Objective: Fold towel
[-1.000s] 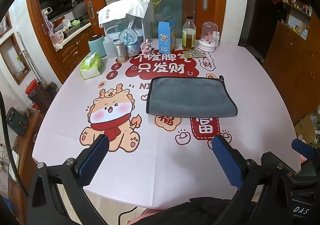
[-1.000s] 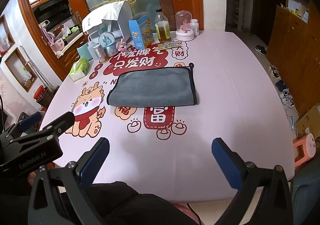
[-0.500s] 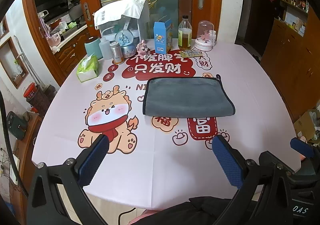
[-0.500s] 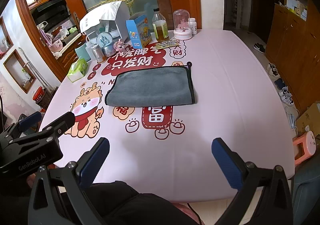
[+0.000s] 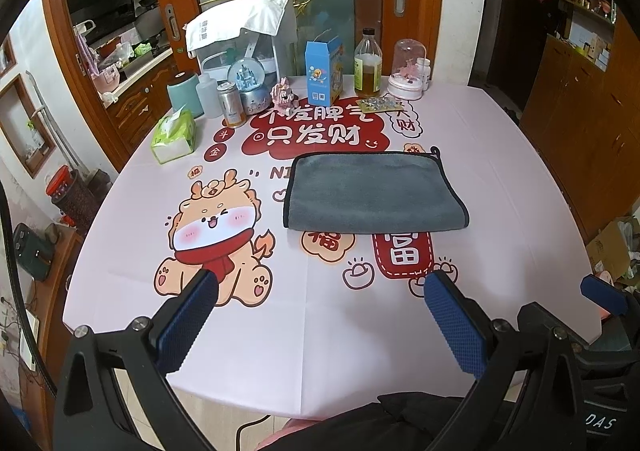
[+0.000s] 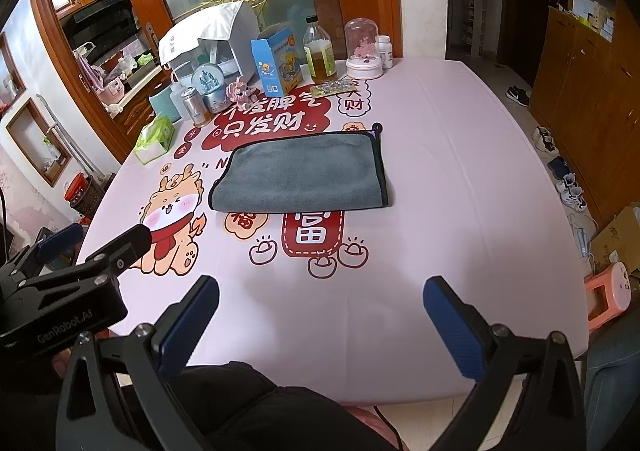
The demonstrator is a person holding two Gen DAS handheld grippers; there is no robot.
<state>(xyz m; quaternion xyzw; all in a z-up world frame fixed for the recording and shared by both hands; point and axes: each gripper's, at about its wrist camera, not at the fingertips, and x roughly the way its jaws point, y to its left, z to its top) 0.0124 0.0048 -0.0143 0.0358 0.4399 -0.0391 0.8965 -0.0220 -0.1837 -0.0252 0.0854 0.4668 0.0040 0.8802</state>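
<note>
Towel: grey, folded flat, mid-surface, just in front of the red lettering.
Left hand-held gripper: spread wide, well short of towel.
Right hand-held gripper: spread wide, likewise.

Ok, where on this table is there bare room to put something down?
Free: the near strip between the towel and the table edge, below both open grippers, left gripper and right gripper; also the right side beyond the towel's looped corner. Crowded: the far edge, from tissue pack to glass dome.
</note>
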